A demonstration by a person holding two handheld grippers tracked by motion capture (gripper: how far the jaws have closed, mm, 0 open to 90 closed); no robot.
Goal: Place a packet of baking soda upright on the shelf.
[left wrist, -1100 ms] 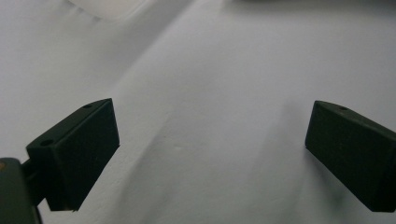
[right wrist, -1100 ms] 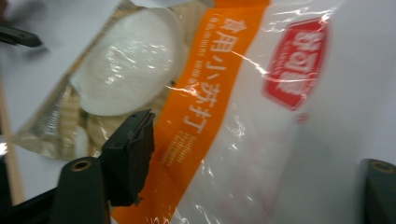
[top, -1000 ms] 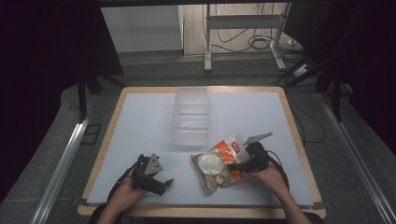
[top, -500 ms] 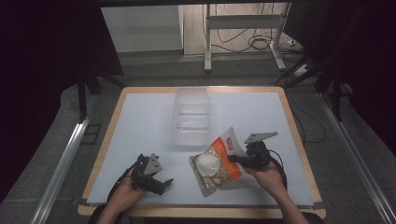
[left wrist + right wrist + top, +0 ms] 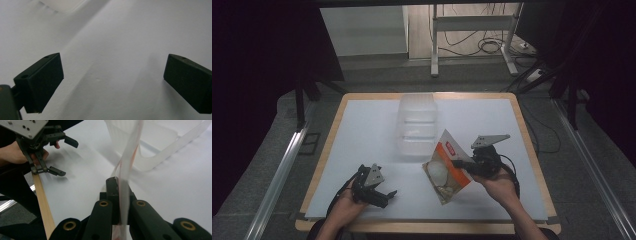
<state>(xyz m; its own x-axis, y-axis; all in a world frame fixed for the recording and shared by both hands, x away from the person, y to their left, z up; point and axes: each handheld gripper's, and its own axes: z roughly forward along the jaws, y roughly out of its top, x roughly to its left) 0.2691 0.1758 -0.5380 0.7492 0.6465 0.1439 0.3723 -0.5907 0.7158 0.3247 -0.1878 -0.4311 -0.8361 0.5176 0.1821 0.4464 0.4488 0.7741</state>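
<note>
**Snack bag pinched by its edge and off the table, bin just ahead**

The right gripper (image 5: 463,165) has just been closing and now has its jaws pressed together on the edge of the orange and white snack bag (image 5: 446,165). In the right gripper view the bag's thin edge (image 5: 126,177) stands upright between the two black jaws and runs up and away from them. From above, the bag hangs to the left of the claw, tilted, its lower corner near or on the white table (image 5: 362,125); which of the two cannot be told.

The clear plastic bin (image 5: 416,127) stands beyond the claw and a little to its left, close to the bag's upper corner. The likely step is carrying the bag into that bin.

To do it well, the grip should stay firm, since only a narrow seam is pinched and the contents weigh down the far end. Judging by the tilt, the bag may swing, so a slow lift until its low corner clears the bin's near wall seems wise. Letting go should wait until the bag hangs over the opening.

The left gripper (image 5: 384,196) rests low over the table, well apart from the bag, with its jaws spread and nothing between them (image 5: 112,75).
</note>
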